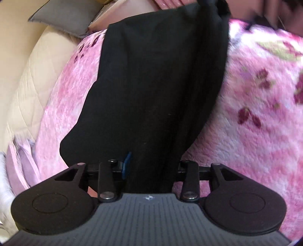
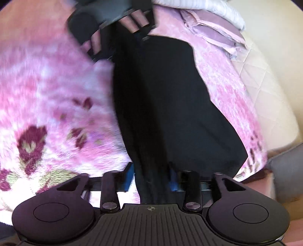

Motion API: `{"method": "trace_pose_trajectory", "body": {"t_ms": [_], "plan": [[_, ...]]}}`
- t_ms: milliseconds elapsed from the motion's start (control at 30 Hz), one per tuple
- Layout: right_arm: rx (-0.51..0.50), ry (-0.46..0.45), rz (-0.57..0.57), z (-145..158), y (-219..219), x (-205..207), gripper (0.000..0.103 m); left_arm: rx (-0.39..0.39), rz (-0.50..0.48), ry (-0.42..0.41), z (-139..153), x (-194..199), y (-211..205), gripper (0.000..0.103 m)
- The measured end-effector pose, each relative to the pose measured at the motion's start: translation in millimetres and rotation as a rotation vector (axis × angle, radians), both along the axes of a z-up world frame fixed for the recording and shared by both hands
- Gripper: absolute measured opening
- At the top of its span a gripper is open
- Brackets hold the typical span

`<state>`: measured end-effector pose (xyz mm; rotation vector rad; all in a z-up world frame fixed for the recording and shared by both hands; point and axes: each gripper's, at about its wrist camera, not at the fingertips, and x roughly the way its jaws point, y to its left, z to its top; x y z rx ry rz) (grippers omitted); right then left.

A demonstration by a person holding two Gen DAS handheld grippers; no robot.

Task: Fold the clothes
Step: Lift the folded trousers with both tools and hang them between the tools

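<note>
On the pink flowered blanket (image 1: 255, 94) lies a long black garment (image 1: 151, 85). Only the left view shows a grey cushion (image 1: 64, 17); only the right view shows the left hand-held gripper (image 2: 141, 35), blurred, at the cloth's far end. Both point steeply down. The right hand-held gripper (image 2: 151, 177) has cloth between its blue pads (image 2: 129, 176); whether either grips, I cannot tell.

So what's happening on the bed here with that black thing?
A person is folding a black garment stretched lengthwise across a pink floral blanket, working it from opposite ends with two handheld tools. The left claw has one end bunched between its fingers, and the right claw has the other end between its own. The views are blurred.
</note>
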<state>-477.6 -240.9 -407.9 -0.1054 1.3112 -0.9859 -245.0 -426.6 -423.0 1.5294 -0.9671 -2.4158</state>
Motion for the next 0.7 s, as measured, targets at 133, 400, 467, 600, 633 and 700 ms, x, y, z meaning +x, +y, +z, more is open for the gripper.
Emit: {"method": "trace_pose_trajectory", "body": {"t_ms": [133,400,467,600,633,700], "plan": [[-0.115,0.099,0.055,-29.6,5.0,8.2,0.062,0.048,0.038,0.005,9.5,-4.2,-3.6,0.035],[-0.078,0.13,0.053,-21.8,-25.9,-30.4,0.023,0.062,0.077,-0.045,16.0,-5.1,-1.9,0.029],[-0.038,0.113,0.054,-11.3,-30.5,-35.7,0.019,0.073,0.099,-0.056,26.5,-11.2,-3.0,0.027],[-0.027,0.08,0.032,37.0,-35.1,-37.9,0.016,0.083,0.115,-0.067,61.5,-11.2,0.3,0.022],[-0.028,0.076,0.034,49.6,-35.2,-37.9,0.016,0.086,0.12,-0.067,71.2,-11.1,1.0,0.022],[-0.027,0.073,0.044,76.4,-31.7,-36.5,0.016,0.1,0.132,-0.064,90.3,-9.4,4.0,0.021]]}}
